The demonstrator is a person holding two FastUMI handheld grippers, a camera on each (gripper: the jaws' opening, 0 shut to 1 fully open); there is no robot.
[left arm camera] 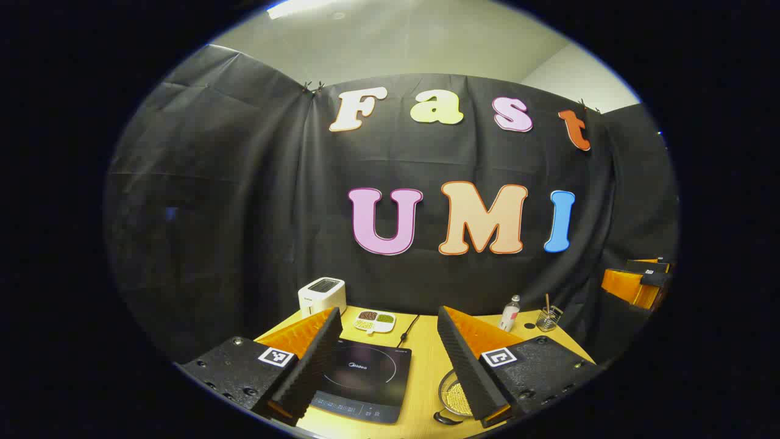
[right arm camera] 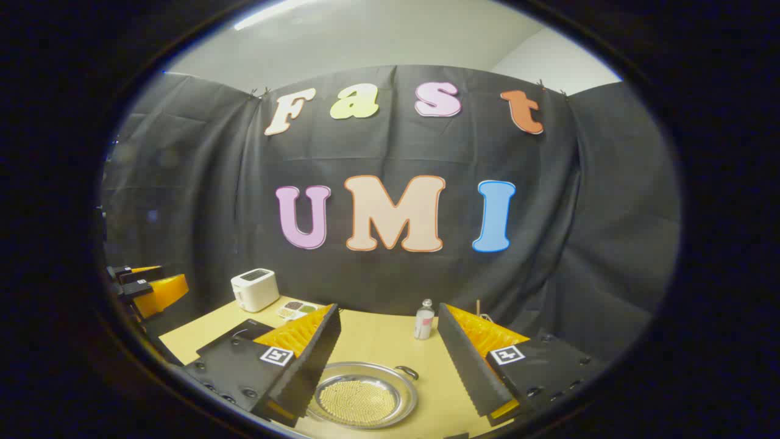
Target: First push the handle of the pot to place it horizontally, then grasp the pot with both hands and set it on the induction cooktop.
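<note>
a: where does the left gripper (left arm camera: 387,356) sit?
b: it hangs above the near edge of the bench (left arm camera: 423,372), its fingers spread wide with nothing between them. in the left gripper view the induction cooktop (left arm camera: 365,378) lies flat below and between those fingers, a dark slab with a ring printed on it

a: and the pot?
b: in the right gripper view the pot (right arm camera: 362,396) rests on the bench, a shallow round metal pan with a pale perforated bottom. it lies low between the fingers of the right gripper (right arm camera: 390,353), which are also spread apart and touch nothing. a small dark handle (right arm camera: 407,371) sticks out at its far right rim, and whether it stands up or lies flat cannot be told

a: is the pot on the cooktop?
b: no, in the left gripper view it sits on bare bench just to the right of the cooktop, partly hidden behind the left gripper's right-hand finger

a: what else is on the bench?
b: a white toaster (right arm camera: 255,289) at the far left corner, a small divided dish (left arm camera: 375,320) of grains beside it, a black cord (left arm camera: 407,329) running from the back of the cooktop, a small clear bottle (right arm camera: 424,319) near the back, and a glass holder (left arm camera: 548,318) with sticks in it at the far right
</note>
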